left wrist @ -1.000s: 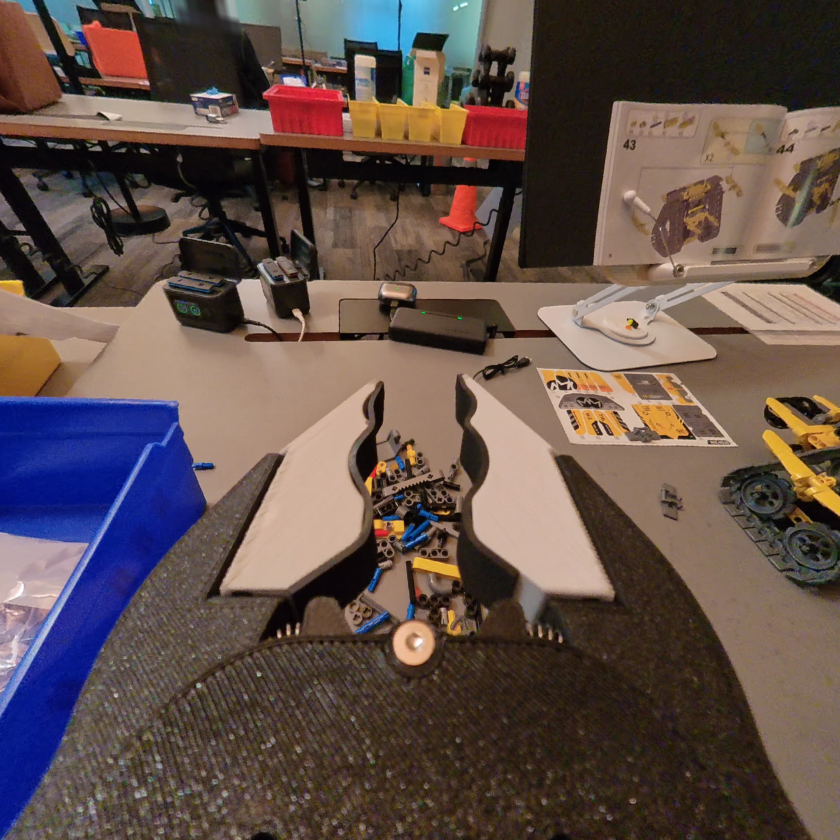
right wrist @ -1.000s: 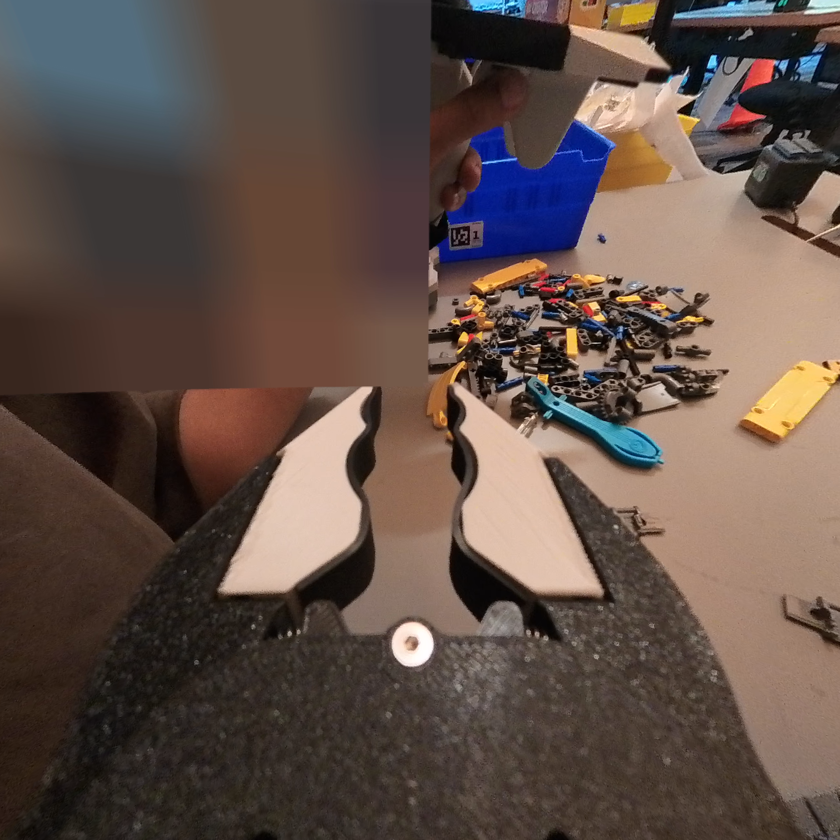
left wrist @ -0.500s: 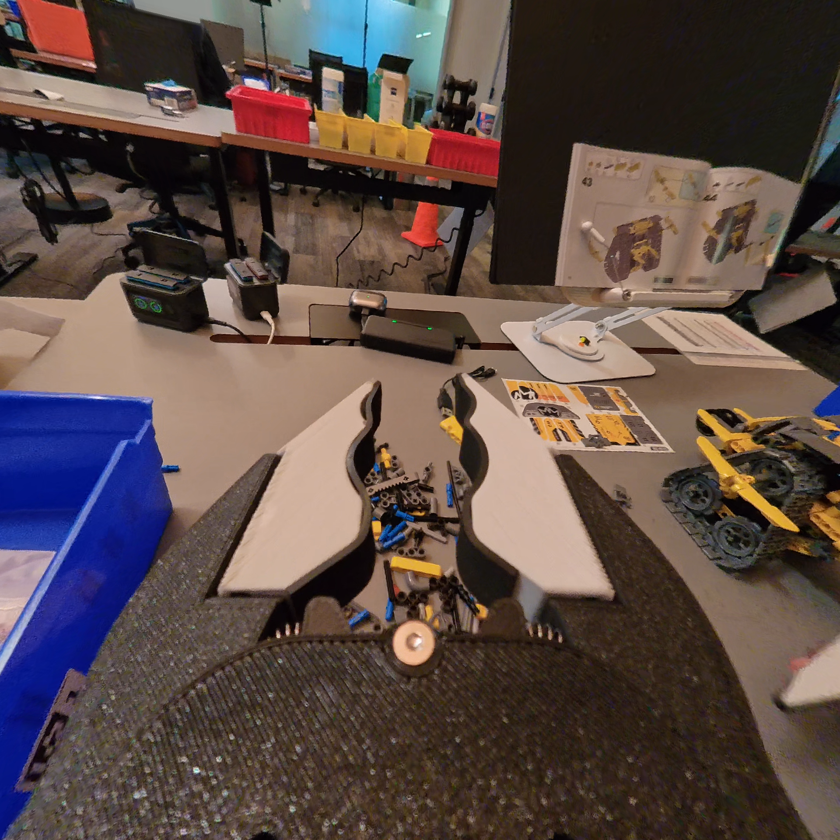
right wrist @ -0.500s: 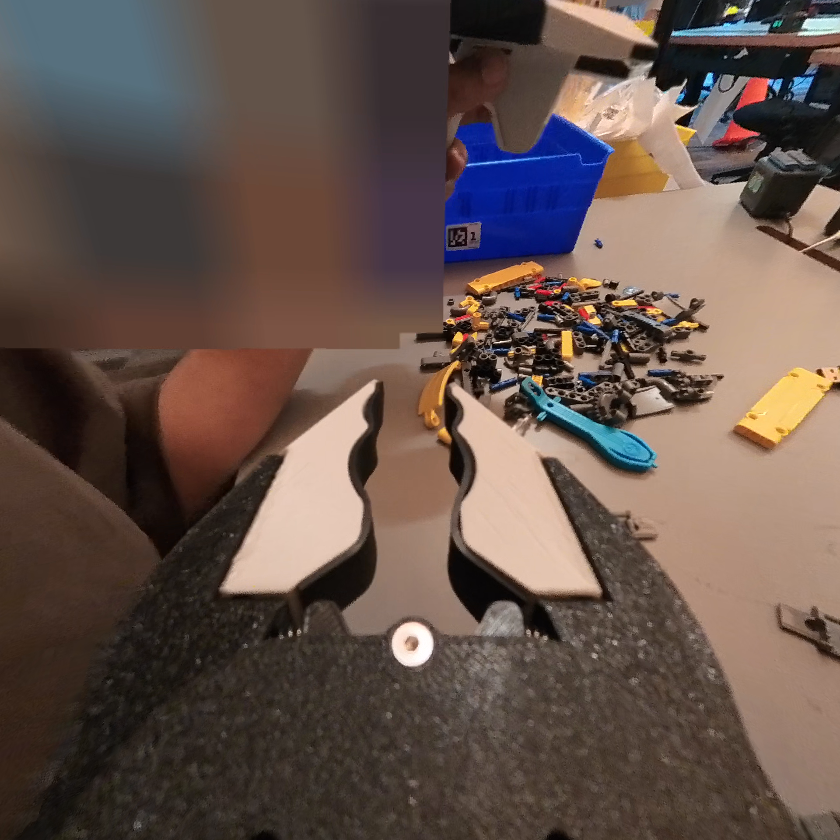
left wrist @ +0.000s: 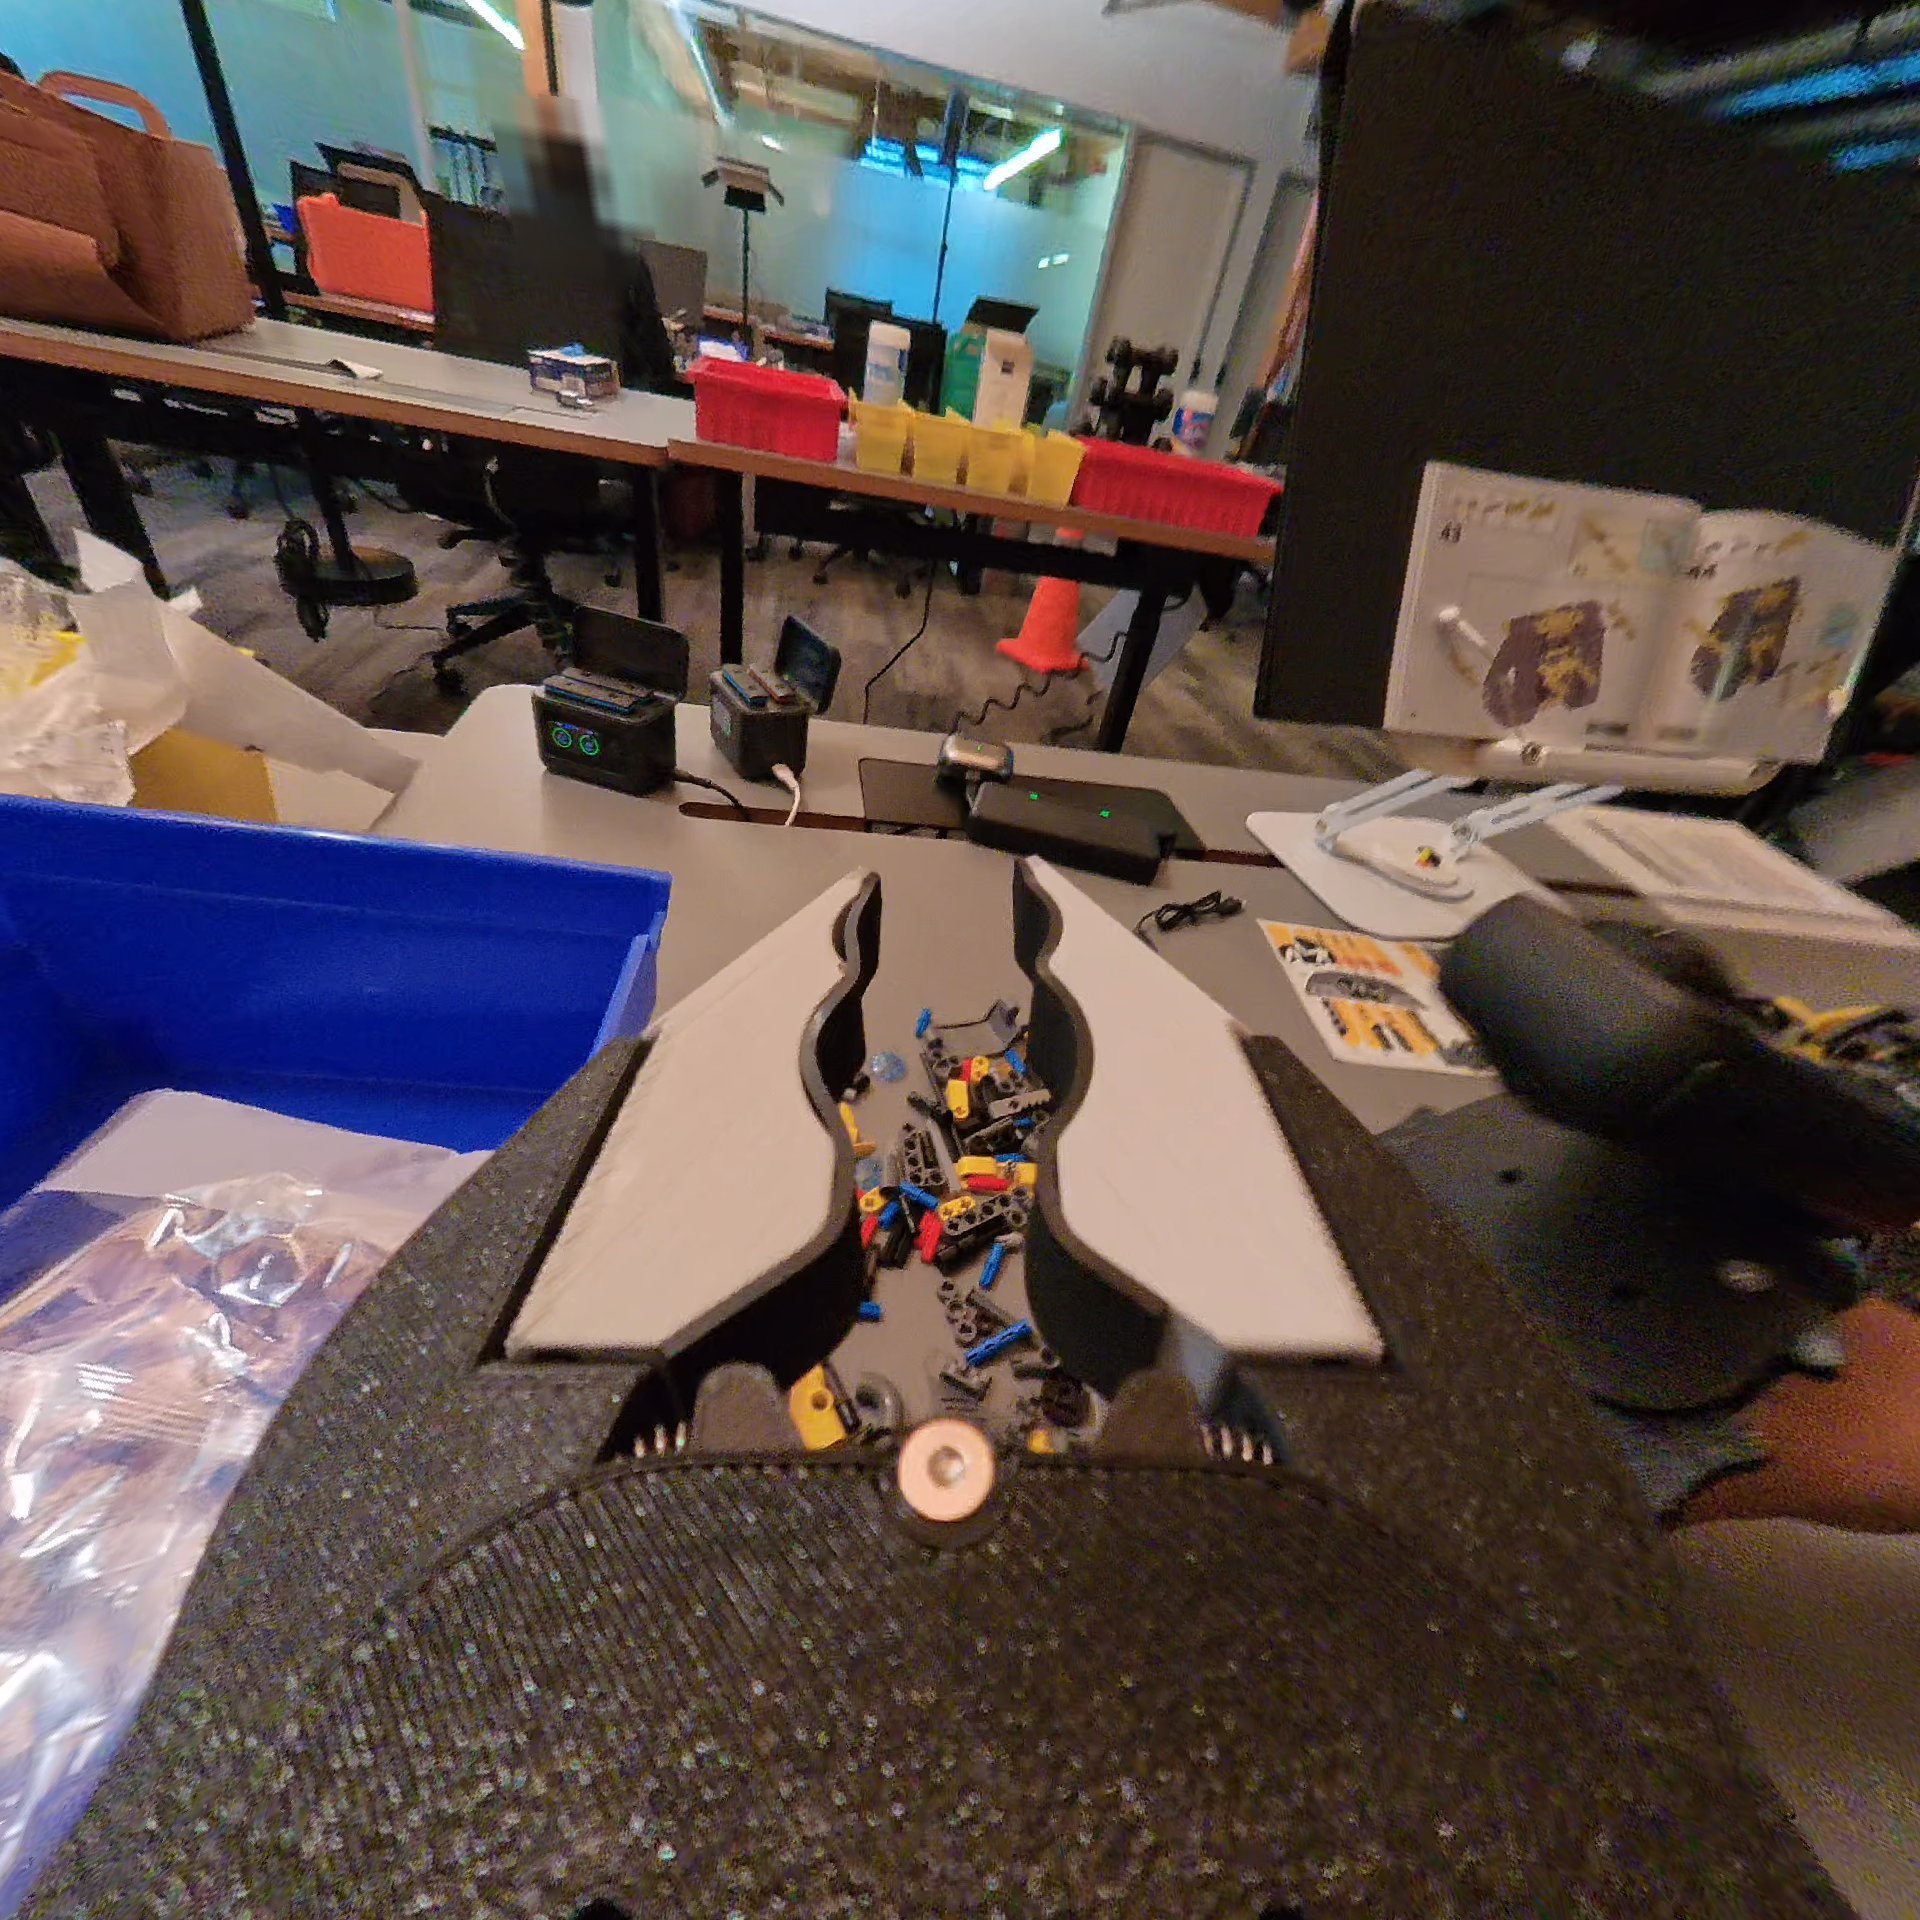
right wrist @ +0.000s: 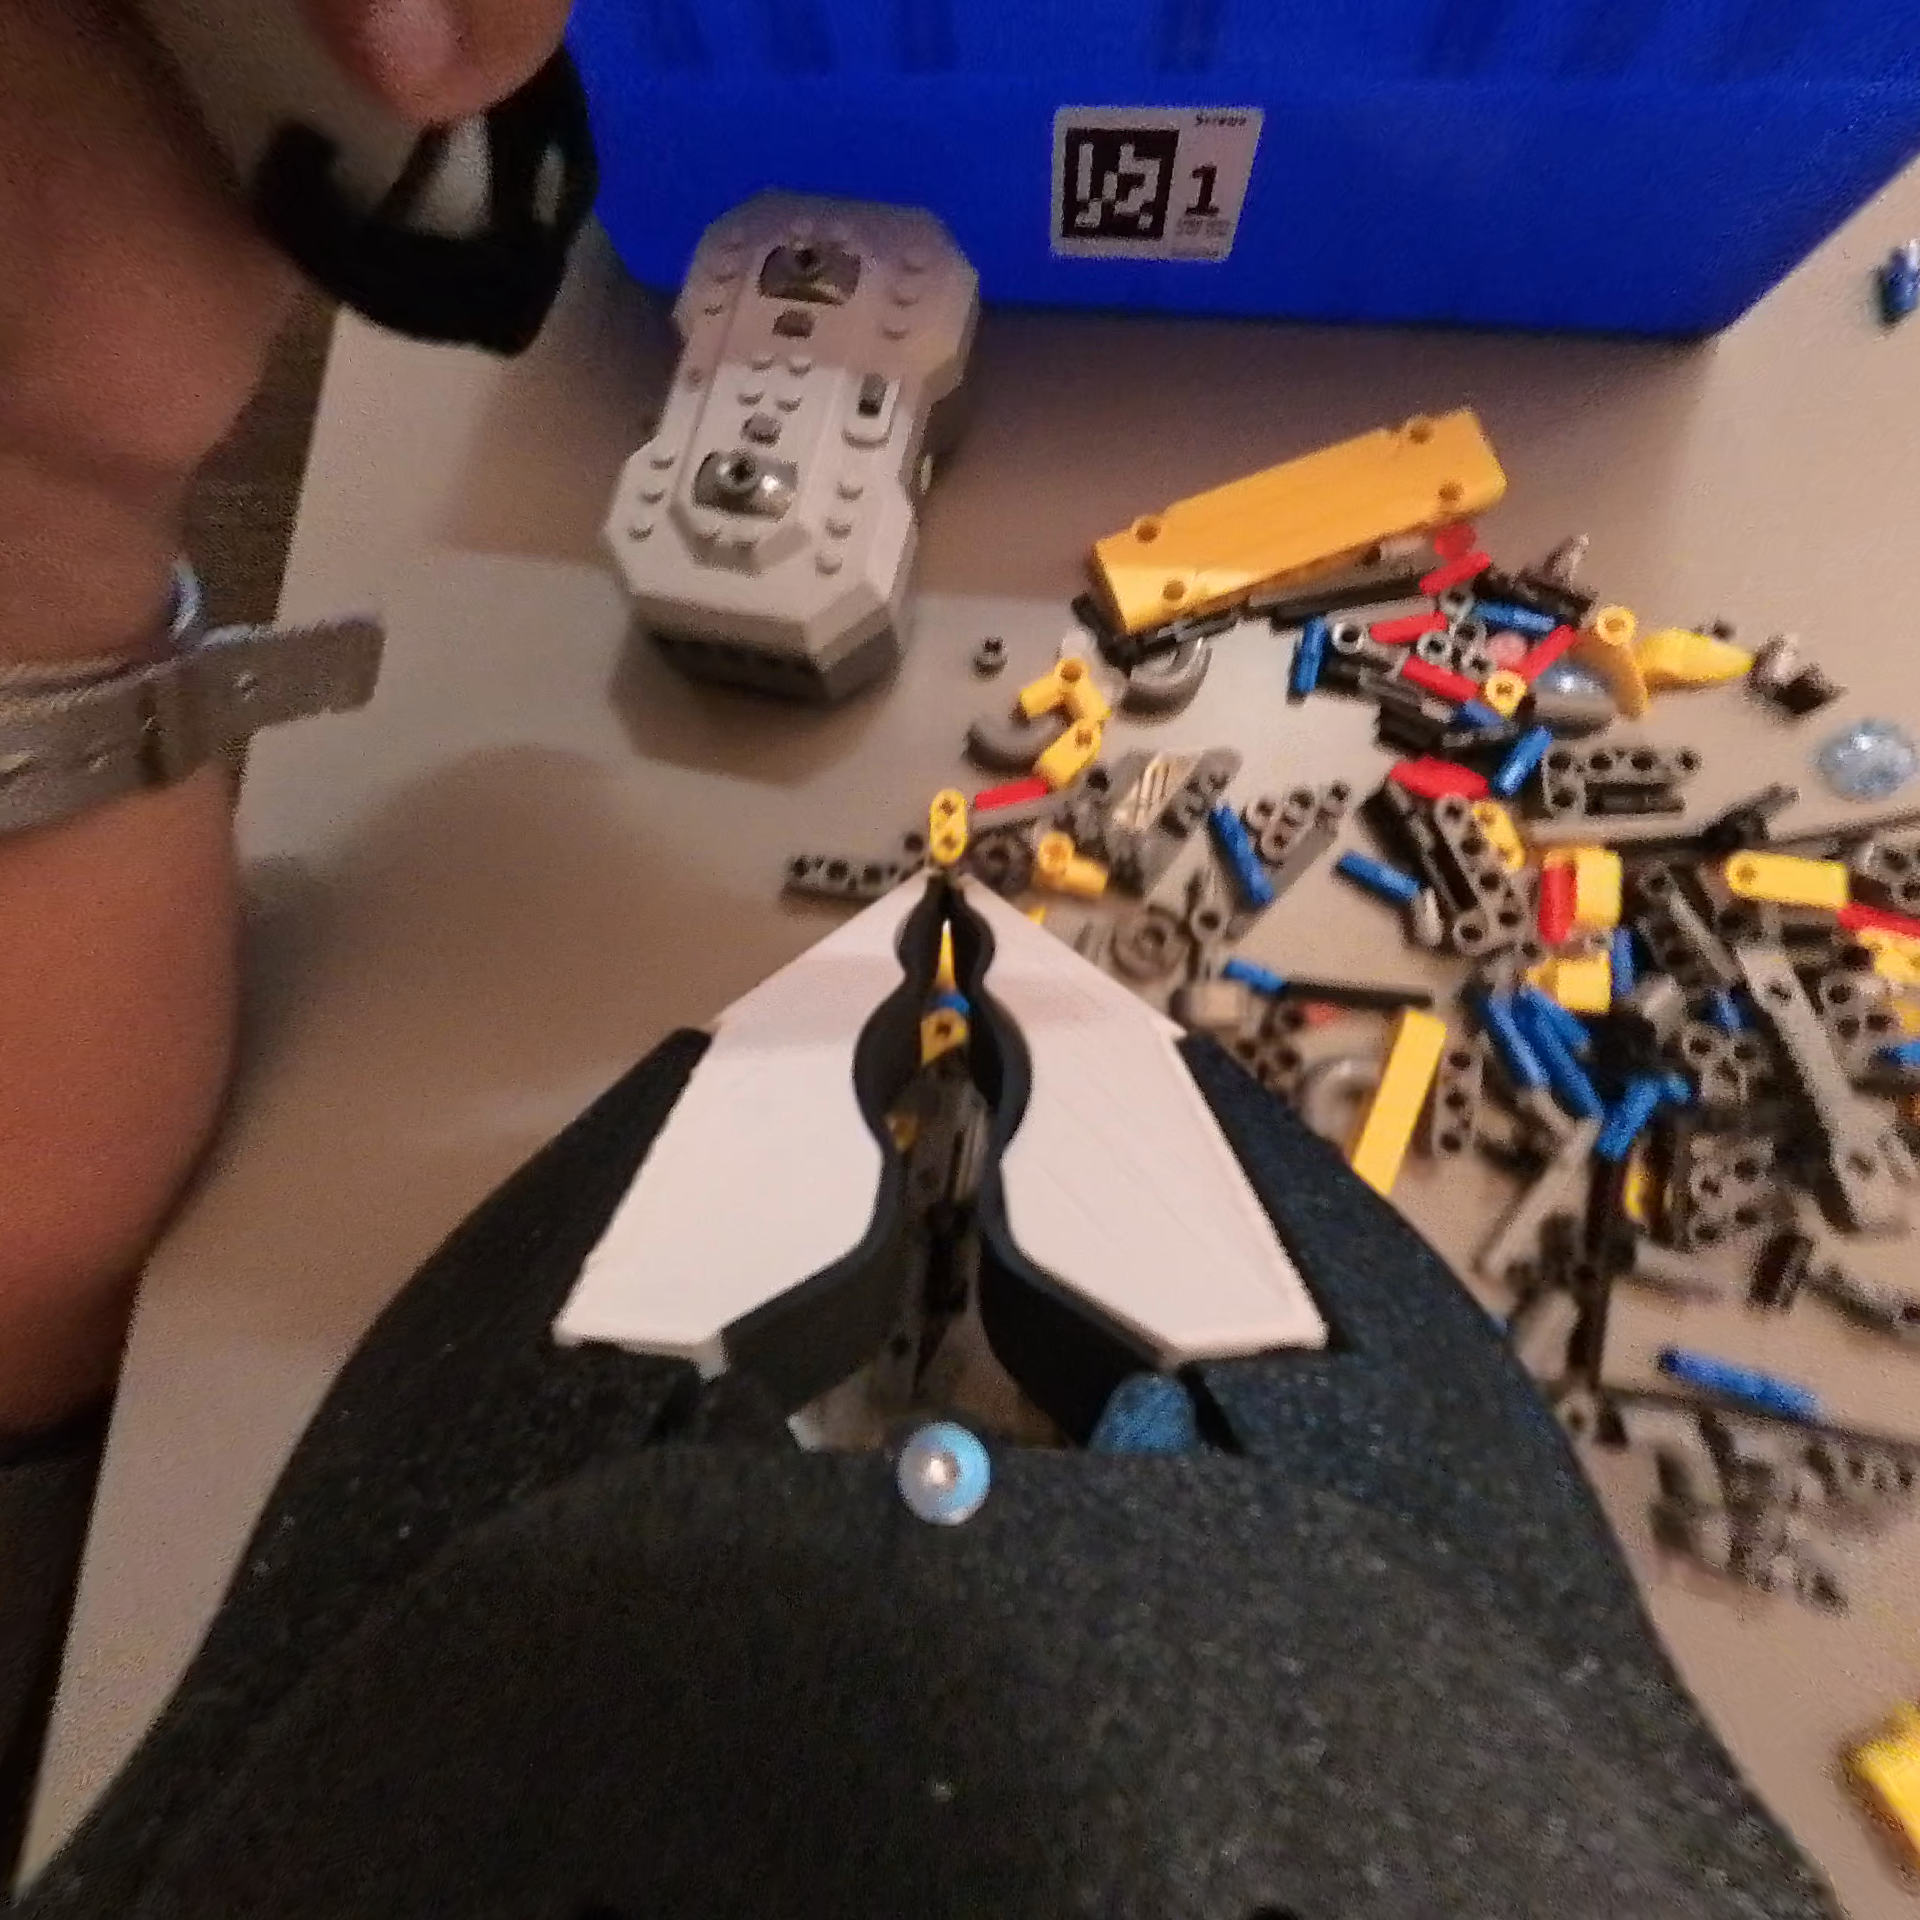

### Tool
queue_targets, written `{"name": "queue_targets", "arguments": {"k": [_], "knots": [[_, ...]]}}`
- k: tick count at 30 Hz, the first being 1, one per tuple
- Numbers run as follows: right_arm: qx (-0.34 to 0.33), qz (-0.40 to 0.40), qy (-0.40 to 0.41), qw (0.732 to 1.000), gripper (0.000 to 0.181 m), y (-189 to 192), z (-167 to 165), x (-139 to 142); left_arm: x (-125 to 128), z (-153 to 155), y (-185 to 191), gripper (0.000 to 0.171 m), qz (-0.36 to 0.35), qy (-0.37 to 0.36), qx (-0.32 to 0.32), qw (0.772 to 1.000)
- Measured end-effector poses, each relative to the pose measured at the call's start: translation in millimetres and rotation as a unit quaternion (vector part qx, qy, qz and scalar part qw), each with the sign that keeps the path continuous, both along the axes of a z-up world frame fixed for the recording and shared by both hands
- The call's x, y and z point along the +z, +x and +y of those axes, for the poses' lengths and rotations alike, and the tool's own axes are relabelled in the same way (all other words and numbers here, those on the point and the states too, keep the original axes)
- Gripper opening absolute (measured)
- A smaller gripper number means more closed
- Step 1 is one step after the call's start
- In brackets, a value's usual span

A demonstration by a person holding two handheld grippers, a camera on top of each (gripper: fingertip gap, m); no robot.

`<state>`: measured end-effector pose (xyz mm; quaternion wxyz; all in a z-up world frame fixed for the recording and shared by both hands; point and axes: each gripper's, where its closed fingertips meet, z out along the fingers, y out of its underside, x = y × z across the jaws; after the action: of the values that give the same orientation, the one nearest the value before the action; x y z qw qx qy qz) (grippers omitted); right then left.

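My left gripper (left wrist: 945,894) is open and empty, and hovers over a pile of small black, yellow, blue and red building pieces (left wrist: 956,1174) on the grey table (left wrist: 748,883). My right gripper (right wrist: 945,899) is shut at the left edge of the same pile (right wrist: 1507,883). A small yellow piece with a blue pin (right wrist: 940,1023) shows between its jaws and looks gripped. The view is blurred, so I cannot tell the piece's shape. The right gripper also shows dark and blurred in the left wrist view (left wrist: 1662,1091).
A blue bin (left wrist: 312,966) holding plastic bags stands at the left; its tagged wall (right wrist: 1455,156) is behind the pile. A grey studded box (right wrist: 790,468) and a long yellow panel (right wrist: 1299,514) lie near. A person's arm (right wrist: 104,935) is at the left. An open booklet on a stand (left wrist: 1621,623) and a sticker sheet (left wrist: 1351,987) are at the right. There is about 15 centimetres between the tips of the two grippers.
My right gripper has moved forward over the pile's edge, tilted down and shut. My left gripper has swung left toward the blue bin and stays open.
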<state>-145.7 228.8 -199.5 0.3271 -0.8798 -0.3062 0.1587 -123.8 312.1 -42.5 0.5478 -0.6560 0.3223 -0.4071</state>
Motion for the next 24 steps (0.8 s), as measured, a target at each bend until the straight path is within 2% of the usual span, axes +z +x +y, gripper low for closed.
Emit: {"name": "queue_targets", "arguments": {"k": [2, 4, 12, 17, 24], "knots": [[0.004, -0.011, -0.001, 1.0, 0.0, -6, 15, -6, 2, 2, -2, 0.011, -0.025, -0.012, -0.001, 1.0], [0.01, -0.016, -0.01, 1.0, 0.0, -10, 21, -11, 0, 5, -3, 0.007, -0.025, -0.012, 0.0, 1.0], [-0.002, -0.081, -0.006, 0.997, 0.0, 16, 24, -20, -9, 7, 5, 0.016, -0.024, -0.038, -0.026, 0.999], [0.039, -0.038, 0.016, 0.998, 0.009, 3, 23, -12, -17, 8, 10, 0.019, 0.003, -0.037, -0.022, 0.999], [0.089, -0.066, 0.035, 0.993, 0.02, -3, 27, -15, -15, 9, 9, 0.021, -0.004, -0.04, -0.022, 0.999]]}}
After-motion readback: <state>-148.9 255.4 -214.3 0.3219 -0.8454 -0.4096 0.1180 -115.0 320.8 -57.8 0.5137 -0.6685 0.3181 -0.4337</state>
